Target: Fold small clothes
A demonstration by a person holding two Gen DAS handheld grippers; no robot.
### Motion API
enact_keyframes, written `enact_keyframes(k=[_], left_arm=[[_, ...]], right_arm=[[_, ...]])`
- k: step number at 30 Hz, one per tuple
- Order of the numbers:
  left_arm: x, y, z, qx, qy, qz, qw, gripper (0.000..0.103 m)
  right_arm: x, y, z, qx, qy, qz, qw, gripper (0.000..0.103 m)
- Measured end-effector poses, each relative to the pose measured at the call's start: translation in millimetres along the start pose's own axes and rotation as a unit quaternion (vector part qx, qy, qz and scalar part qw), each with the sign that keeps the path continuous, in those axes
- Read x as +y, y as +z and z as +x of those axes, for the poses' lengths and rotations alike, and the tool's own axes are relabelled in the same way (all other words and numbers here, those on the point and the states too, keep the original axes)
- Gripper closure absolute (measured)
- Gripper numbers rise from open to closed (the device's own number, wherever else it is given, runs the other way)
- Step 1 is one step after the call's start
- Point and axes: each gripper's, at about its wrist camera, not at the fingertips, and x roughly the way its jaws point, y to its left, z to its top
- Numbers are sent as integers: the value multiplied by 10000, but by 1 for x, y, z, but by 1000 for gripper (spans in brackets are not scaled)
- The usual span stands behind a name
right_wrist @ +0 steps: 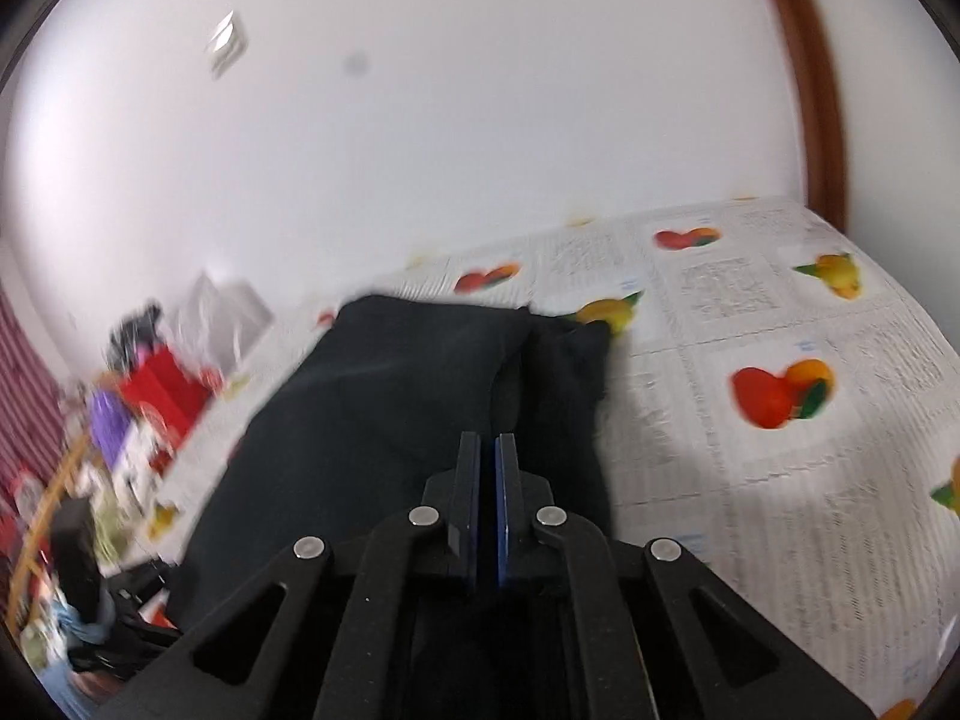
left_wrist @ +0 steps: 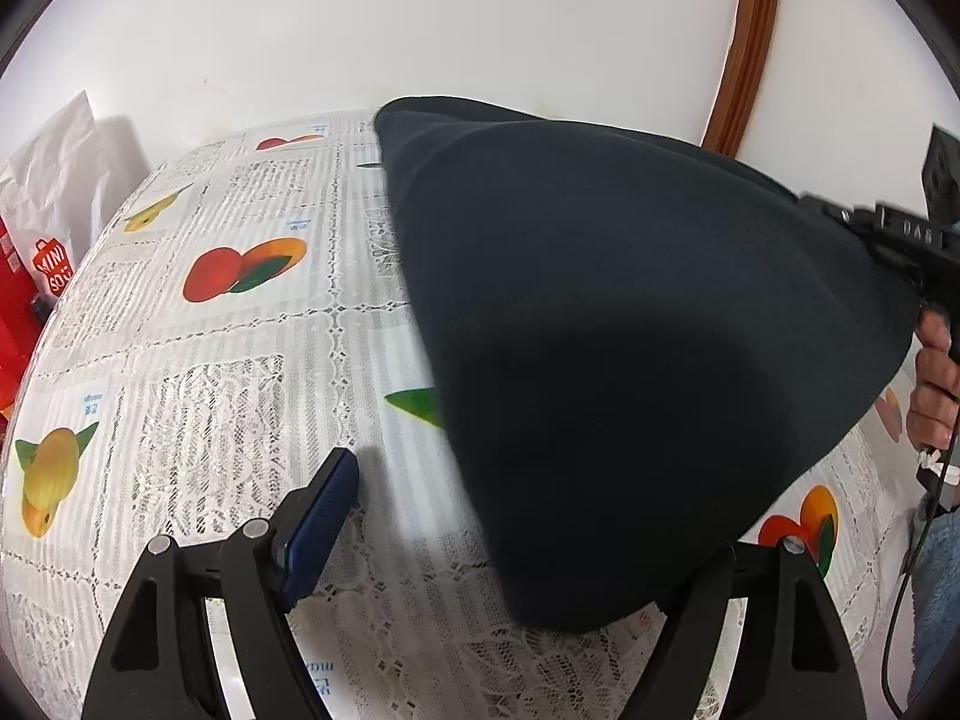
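A black garment [left_wrist: 600, 330] is pulled up off the table into a tent shape, with its peak at the right. There my right gripper [left_wrist: 864, 228] is shut on its edge, and a person's hand [left_wrist: 936, 384] holds the gripper's handle. In the right wrist view the right gripper [right_wrist: 487, 444] has its pads pressed together, and the black garment [right_wrist: 390, 408] spreads out below and ahead of it. My left gripper [left_wrist: 516, 516] stands open low over the table. Its left finger [left_wrist: 324, 516] is bare, and the hanging cloth covers its right finger.
A lace tablecloth [left_wrist: 240, 330] with fruit prints covers the table up to a white wall. A white bag [left_wrist: 54, 210] and red boxes stand at the table's left edge. A brown wooden frame [left_wrist: 750, 48] runs up the wall. Blurred clutter [right_wrist: 138, 408] lies off to the left.
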Motion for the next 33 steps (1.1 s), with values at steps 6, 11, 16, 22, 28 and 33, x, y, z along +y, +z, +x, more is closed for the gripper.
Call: enact_keyframes(k=[6, 11, 16, 22, 28, 33], left_arm=[[1, 0, 0, 37, 48, 6, 10000, 23], [-1, -1, -9, 133, 47, 1, 9999, 26], [-2, -8, -32, 19, -119, -29, 9999, 26], [-5, -11, -64, -266, -332, -83, 9991, 26], [0, 11, -63, -424, -113, -135, 9989, 26], [3, 21, -30, 17, 88, -65, 9999, 24]], right_arm=[[-15, -32, 8, 436, -587, -78, 9973, 98], [-15, -30, -11, 534, -977, -247, 9935, 89], [-8, -32, -32, 514, -1170, -527, 9904, 83], [3, -34, -32, 568, -786, -353, 9947, 66], [10, -24, -2, 734, -554, -188, 9956, 66], [3, -15, 16, 1015, -355, -24, 9942, 98]])
